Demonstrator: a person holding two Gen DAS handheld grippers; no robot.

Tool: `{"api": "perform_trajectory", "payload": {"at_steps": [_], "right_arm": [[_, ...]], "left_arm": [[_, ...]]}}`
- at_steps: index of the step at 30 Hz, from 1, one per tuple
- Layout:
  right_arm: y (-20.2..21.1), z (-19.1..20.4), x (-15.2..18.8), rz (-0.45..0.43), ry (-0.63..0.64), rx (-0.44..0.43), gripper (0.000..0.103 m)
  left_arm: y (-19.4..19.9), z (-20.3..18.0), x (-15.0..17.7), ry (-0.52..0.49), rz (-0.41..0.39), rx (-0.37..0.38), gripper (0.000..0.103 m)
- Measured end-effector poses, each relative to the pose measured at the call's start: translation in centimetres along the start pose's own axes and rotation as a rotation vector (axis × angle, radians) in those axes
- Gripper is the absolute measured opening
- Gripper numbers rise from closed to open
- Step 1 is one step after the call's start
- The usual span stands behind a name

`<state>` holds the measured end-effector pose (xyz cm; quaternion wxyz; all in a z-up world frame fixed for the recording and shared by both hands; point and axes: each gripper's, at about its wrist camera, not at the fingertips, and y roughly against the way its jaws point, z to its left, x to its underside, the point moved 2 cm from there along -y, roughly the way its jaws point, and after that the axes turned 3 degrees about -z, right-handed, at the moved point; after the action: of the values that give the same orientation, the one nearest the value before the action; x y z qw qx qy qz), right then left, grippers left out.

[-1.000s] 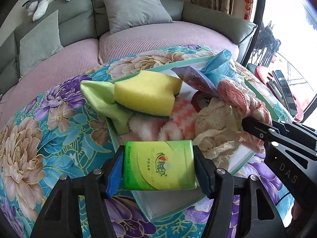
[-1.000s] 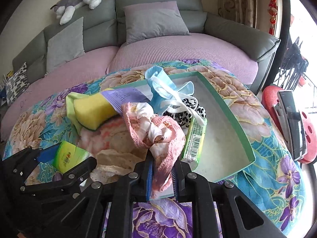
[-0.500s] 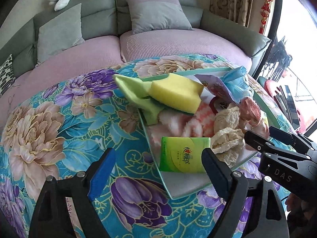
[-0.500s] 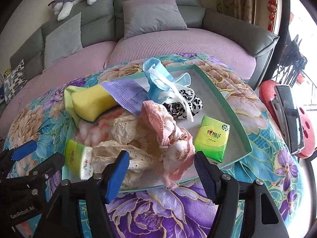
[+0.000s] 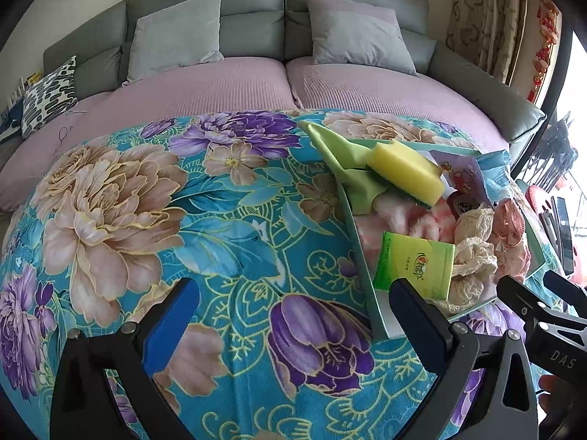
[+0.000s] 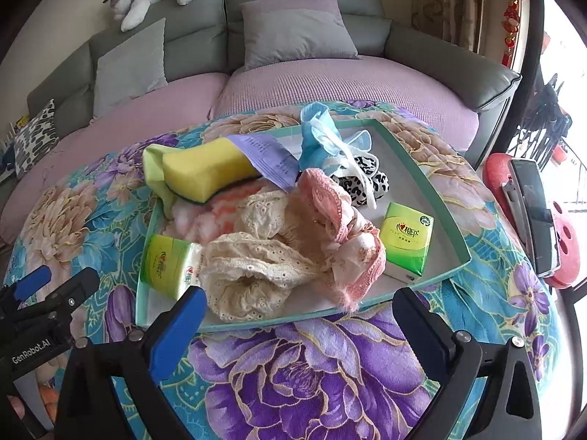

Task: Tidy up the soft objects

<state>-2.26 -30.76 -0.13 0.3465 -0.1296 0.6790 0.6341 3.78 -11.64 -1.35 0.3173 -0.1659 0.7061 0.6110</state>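
Right-wrist view, left to right: left gripper (image 6: 25,293) is seen at the frame edge, jaws just opened wide, nothing between them. One green tissue pack (image 6: 167,266) is lying in the teal tray (image 6: 429,190), beside the cream lace cloth (image 6: 253,275) and pink cloth (image 6: 341,227). Right gripper (image 6: 297,324) jaws have just been spread, empty, in front of the tray.

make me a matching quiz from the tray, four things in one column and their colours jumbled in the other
Things:
1. sponge
2. tissue pack
3. lace cloth
4. face mask

Colours:
A. blue
B. yellow
C. green
D. cream

Pairs: 1-B, 2-C, 3-D, 4-A
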Motion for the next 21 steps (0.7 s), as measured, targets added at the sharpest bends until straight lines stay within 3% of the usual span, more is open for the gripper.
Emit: {"api": "perform_trajectory", "payload": {"at_steps": [5, 12, 21], "right_arm": [[0.4, 0.9, 1.1, 0.013, 0.035, 0.005, 0.103], [1.1, 1.7, 1.7, 0.013, 0.062, 0.007, 0.103], [1.4, 2.0, 1.7, 0.011, 0.079, 0.013, 0.103]], "left_arm": [[0.4, 0.4, 1.0, 0.011, 0.031, -0.003, 0.103], [1.5, 1.3, 1.7, 0.016, 0.011, -0.112, 0.103], [1.5, 1.7, 2.8, 0.020, 0.038, -0.155, 0.103]]}}
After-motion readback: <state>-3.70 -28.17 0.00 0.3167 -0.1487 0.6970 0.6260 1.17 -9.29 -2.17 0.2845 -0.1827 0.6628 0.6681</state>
